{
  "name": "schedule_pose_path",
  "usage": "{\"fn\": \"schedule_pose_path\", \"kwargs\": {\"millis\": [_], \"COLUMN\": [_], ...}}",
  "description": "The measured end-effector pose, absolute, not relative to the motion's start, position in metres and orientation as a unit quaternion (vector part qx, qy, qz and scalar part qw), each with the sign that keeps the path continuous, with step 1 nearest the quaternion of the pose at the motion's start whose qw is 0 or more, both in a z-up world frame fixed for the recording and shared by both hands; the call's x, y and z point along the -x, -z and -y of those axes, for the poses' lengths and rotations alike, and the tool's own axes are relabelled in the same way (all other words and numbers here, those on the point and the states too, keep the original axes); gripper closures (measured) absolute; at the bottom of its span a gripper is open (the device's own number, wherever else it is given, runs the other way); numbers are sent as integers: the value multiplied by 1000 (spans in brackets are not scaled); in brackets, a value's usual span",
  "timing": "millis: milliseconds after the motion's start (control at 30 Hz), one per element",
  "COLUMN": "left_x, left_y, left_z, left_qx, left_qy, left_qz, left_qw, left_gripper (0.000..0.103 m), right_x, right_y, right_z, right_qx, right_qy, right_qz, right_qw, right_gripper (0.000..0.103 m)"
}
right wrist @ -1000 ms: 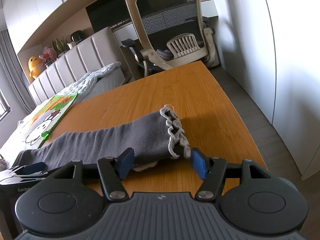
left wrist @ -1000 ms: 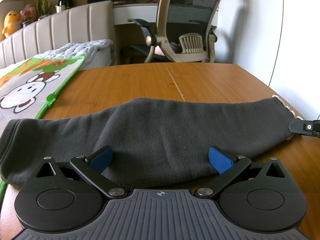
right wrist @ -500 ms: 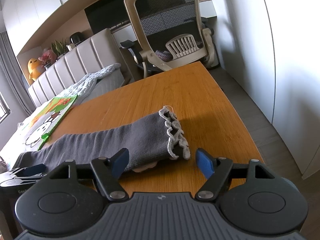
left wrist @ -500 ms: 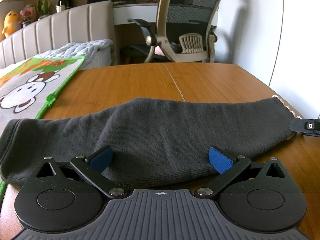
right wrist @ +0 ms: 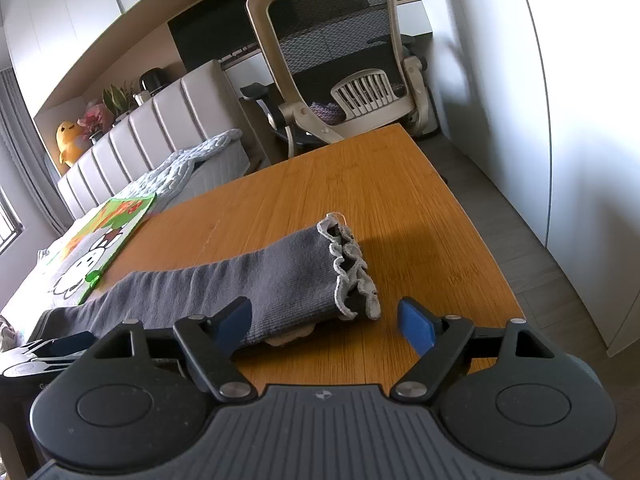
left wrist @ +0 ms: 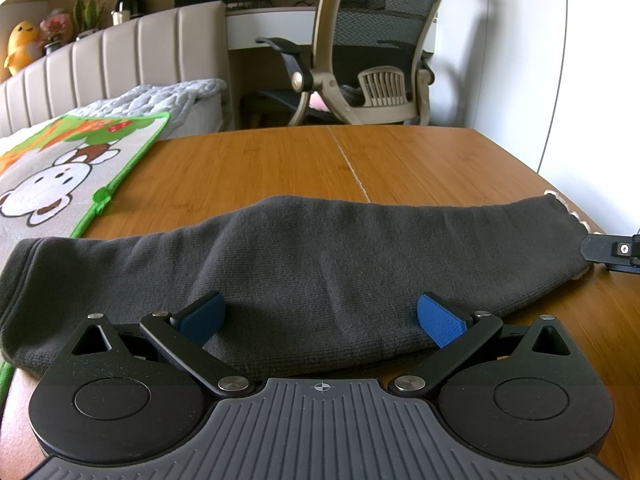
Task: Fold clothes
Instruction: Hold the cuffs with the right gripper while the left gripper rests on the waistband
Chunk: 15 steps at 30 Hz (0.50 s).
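Jaws on our right hand-held gripper (right wrist: 325, 322) are opening, the ruffled cuff (right wrist: 352, 268) just ahead of them and loose on the desk (right wrist: 420, 208). Our left hand-held gripper (left wrist: 320, 318) stands wide open, nothing pinched, above the near edge of the grey garment (left wrist: 304, 264), which stretches across in front of both. Beyond it lie bare wood, a cartoon mat (left wrist: 60, 172) and an office chair (left wrist: 372, 48). We judge the risk is a grab that takes only the top layer, so the fold drags crooked or bunches.
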<state>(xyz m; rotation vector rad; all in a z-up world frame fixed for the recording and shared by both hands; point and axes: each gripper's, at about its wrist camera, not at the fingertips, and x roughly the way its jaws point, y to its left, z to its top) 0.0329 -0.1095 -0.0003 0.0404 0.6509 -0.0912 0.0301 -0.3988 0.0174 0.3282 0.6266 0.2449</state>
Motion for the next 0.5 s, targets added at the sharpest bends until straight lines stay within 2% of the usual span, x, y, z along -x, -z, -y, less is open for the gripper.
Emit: {"fn": "schedule_pose_path", "kwargs": {"millis": [500], "left_x": [-33], "left_y": [0], "left_z": [110], "left_qx": [-20], "left_qy": [45], "left_qz": [-320], "left_qw": [946], "left_gripper": [0], "right_x": [-30], "right_y": [-16], "right_z": [405], "right_qx": [-174], "right_qy": [-125], "right_qz": [-304], "right_qw": [928], "right_gripper": [22]}}
